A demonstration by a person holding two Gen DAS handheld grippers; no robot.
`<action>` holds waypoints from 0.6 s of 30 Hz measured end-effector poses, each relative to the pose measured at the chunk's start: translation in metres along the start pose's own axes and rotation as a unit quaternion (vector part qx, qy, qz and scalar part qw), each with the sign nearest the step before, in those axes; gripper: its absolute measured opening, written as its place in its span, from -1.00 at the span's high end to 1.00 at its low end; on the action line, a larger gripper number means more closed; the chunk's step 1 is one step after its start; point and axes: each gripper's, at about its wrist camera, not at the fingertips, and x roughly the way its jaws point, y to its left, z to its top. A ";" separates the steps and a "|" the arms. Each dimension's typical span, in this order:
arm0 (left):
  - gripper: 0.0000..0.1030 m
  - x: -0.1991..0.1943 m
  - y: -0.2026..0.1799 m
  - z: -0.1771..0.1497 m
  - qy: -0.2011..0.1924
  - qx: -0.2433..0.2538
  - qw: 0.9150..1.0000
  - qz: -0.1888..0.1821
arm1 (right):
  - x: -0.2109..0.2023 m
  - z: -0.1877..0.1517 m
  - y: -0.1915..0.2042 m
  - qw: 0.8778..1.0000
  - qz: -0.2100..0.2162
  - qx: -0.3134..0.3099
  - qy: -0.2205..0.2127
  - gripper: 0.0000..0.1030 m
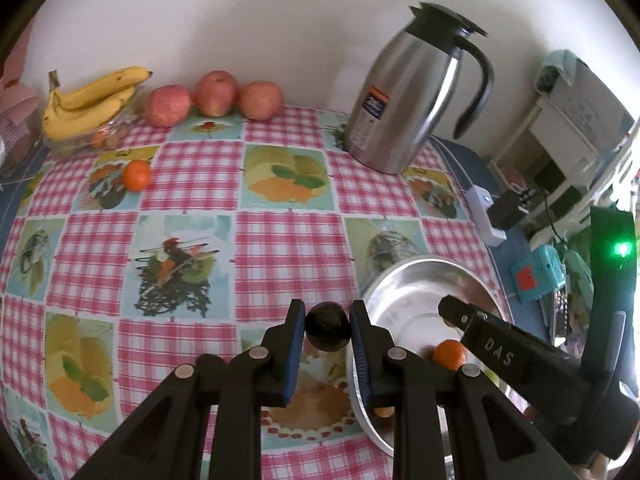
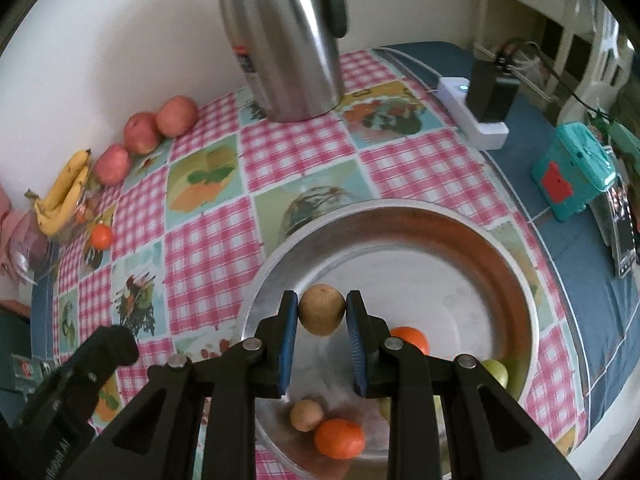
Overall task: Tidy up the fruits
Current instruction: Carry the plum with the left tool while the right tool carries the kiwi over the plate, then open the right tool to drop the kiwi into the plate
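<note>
My left gripper (image 1: 328,330) is shut on a dark round fruit (image 1: 328,330), held above the tablecloth just left of the metal bowl (image 1: 400,276). My right gripper (image 2: 322,316) is shut on a tan round fruit (image 2: 322,315), held over the same bowl (image 2: 520,276). In the bowl lie two oranges (image 2: 339,438), a second tan fruit (image 2: 306,415) and green fruits (image 2: 496,372). A loose orange (image 1: 137,175) sits on the cloth at the far left, near bananas (image 1: 88,100) and three apples (image 1: 215,93) along the wall.
A steel thermos jug (image 1: 404,100) stands at the back right of the checked cloth. A white power strip (image 2: 472,116) with a black adapter and a teal box (image 2: 570,172) lie right of the bowl. A clear container (image 1: 86,136) sits under the bananas.
</note>
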 end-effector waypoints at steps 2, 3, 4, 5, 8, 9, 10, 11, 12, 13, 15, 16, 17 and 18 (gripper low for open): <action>0.52 0.002 -0.006 -0.002 0.003 0.005 1.000 -0.006 | -0.001 0.001 -0.003 1.000 -0.001 0.005 -0.002 0.50; 0.52 0.004 -0.008 -0.002 0.006 0.006 1.000 -0.008 | -0.001 0.002 -0.005 1.000 -0.001 0.007 -0.003 0.50; 0.52 0.005 -0.010 -0.003 0.009 0.008 1.000 -0.011 | -0.001 0.002 -0.006 1.000 -0.001 0.010 -0.004 0.50; 0.52 0.008 -0.013 -0.005 0.013 0.010 1.000 -0.015 | -0.002 0.003 -0.007 1.000 0.001 0.012 -0.004 0.50; 0.52 0.012 -0.019 -0.007 0.019 0.012 0.999 -0.023 | -0.001 0.004 -0.010 1.000 0.003 0.018 -0.005 0.50; 0.52 0.013 -0.021 -0.008 0.021 0.013 0.999 -0.026 | -0.002 0.004 -0.011 1.000 0.003 0.020 -0.006 0.50; 0.52 0.014 -0.023 -0.008 0.022 0.014 0.999 -0.028 | -0.002 0.004 -0.012 1.000 0.003 0.022 -0.006 0.50; 0.52 0.017 -0.026 -0.009 0.024 0.015 0.999 -0.032 | -0.002 0.004 -0.013 1.000 0.004 0.023 -0.007 0.50; 0.52 0.019 -0.028 -0.010 0.026 0.016 0.999 -0.035 | -0.003 0.004 -0.013 1.000 0.005 0.025 -0.008 0.50; 0.52 0.020 -0.029 -0.011 0.028 0.017 0.999 -0.038 | -0.003 0.004 -0.014 1.000 0.005 0.027 -0.009 0.50; 0.52 0.024 -0.034 -0.012 0.032 0.022 0.998 -0.041 | -0.005 0.005 -0.016 0.999 0.008 0.030 -0.010 0.50; 0.52 0.026 -0.037 -0.013 0.033 0.026 0.998 -0.041 | -0.005 0.005 -0.017 0.999 0.009 0.032 -0.011 0.49; 0.52 0.028 -0.038 -0.014 0.034 0.029 0.998 -0.041 | -0.005 0.005 -0.019 0.999 0.010 0.034 -0.012 0.49; 0.52 0.030 -0.041 -0.016 0.036 0.032 0.998 -0.040 | -0.005 0.005 -0.020 0.999 0.011 0.036 -0.012 0.49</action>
